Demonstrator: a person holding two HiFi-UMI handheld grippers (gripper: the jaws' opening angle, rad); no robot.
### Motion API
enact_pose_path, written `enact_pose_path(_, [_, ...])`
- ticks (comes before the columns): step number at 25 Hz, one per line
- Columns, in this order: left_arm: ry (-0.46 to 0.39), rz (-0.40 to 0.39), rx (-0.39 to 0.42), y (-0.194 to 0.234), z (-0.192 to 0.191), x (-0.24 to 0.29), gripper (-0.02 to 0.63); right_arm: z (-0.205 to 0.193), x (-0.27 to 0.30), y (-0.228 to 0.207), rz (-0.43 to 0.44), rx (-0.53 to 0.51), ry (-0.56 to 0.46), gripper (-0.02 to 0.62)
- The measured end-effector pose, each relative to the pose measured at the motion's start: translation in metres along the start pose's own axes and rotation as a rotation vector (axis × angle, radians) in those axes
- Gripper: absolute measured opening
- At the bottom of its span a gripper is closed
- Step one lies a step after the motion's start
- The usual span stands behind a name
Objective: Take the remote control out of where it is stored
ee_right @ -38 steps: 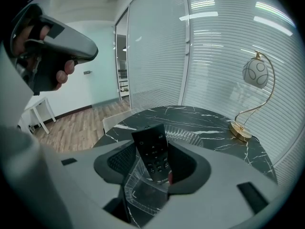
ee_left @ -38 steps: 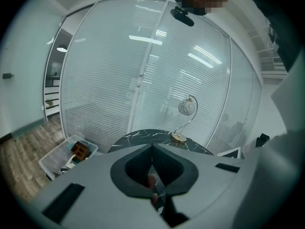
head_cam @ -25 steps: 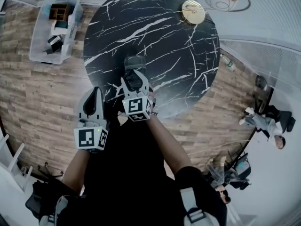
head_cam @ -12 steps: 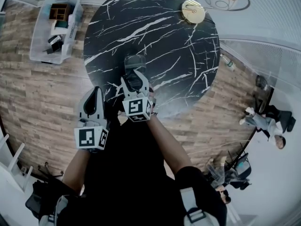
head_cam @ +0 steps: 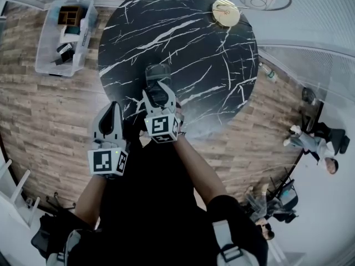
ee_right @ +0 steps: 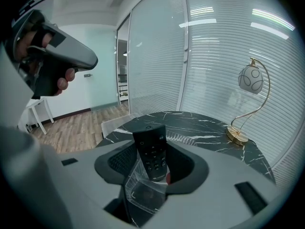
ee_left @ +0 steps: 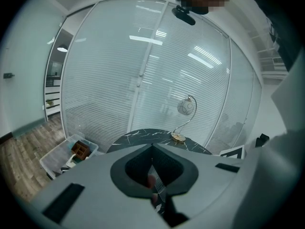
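Observation:
My right gripper [head_cam: 157, 91] is shut on a black remote control [head_cam: 158, 73] and holds it over the near edge of the round black marble table [head_cam: 183, 32]. In the right gripper view the remote control [ee_right: 149, 142] stands upright between the jaws of the right gripper [ee_right: 153, 171]. A clear plastic sleeve [ee_right: 143, 187] wraps its lower end. My left gripper [head_cam: 113, 112] hangs beside it on the left, off the table's edge. Seen in its own view, the left gripper [ee_left: 152, 150] is shut, with nothing visibly held.
A gold lamp base [head_cam: 226, 13] sits at the table's far right edge. A clear storage bin [head_cam: 64, 35] with small items stands on the wooden floor at the far left. A seated person [head_cam: 313, 147] is at the right, beyond a glass wall.
Neither gripper nor the remote control has visibly moved; only the head view has shifted very slightly.

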State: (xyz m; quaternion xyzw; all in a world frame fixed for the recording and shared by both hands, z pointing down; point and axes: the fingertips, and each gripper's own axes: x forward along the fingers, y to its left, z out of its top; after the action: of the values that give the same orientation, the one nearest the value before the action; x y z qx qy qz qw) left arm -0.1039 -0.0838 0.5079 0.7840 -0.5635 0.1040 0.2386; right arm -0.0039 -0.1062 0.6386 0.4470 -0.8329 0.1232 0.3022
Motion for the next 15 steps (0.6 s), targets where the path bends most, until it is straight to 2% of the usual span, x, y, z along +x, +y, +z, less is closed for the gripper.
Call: enact_pose_path(15, [-0.019, -0.002, 0.013, -0.008, 0.003, -0.010, 0.008, 0.007, -0.015, -0.002, -0.015, -0.004, -0.026, 0.192])
